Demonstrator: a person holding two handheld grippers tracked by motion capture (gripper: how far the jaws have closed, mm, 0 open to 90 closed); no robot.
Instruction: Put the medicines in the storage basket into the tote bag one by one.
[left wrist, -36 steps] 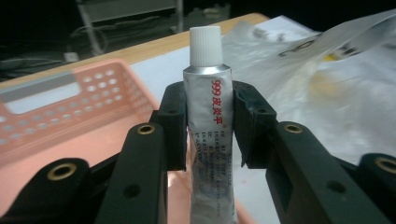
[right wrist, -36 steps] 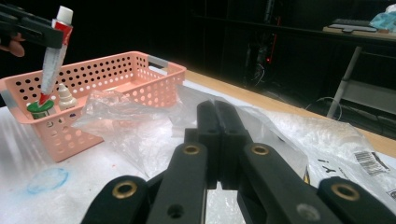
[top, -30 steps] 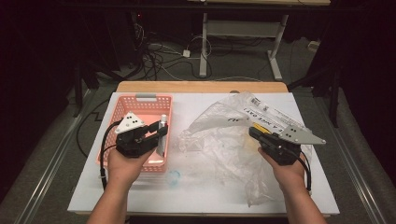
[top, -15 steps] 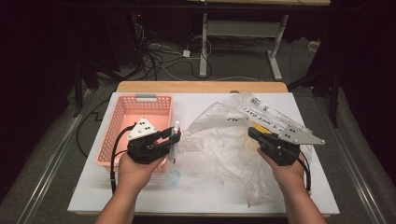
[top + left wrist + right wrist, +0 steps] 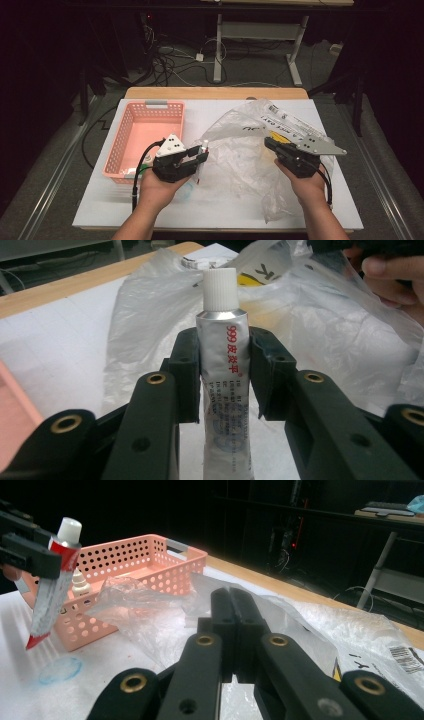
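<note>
Because the ointment tube [image 5: 223, 375] is a light, soft metal skin that dents easily, the left gripper [image 5: 196, 159] clamps its jaws mid-body, just right of the pink basket [image 5: 131, 145]. The right gripper [image 5: 274, 148] pinches the slippery plastic bag [image 5: 240, 150], jaws fully closed.

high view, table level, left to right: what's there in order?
Pink basket → left gripper clamped on a silver ointment tube → clear plastic bag → right gripper, jaws shut on the bag's plastic.
</note>
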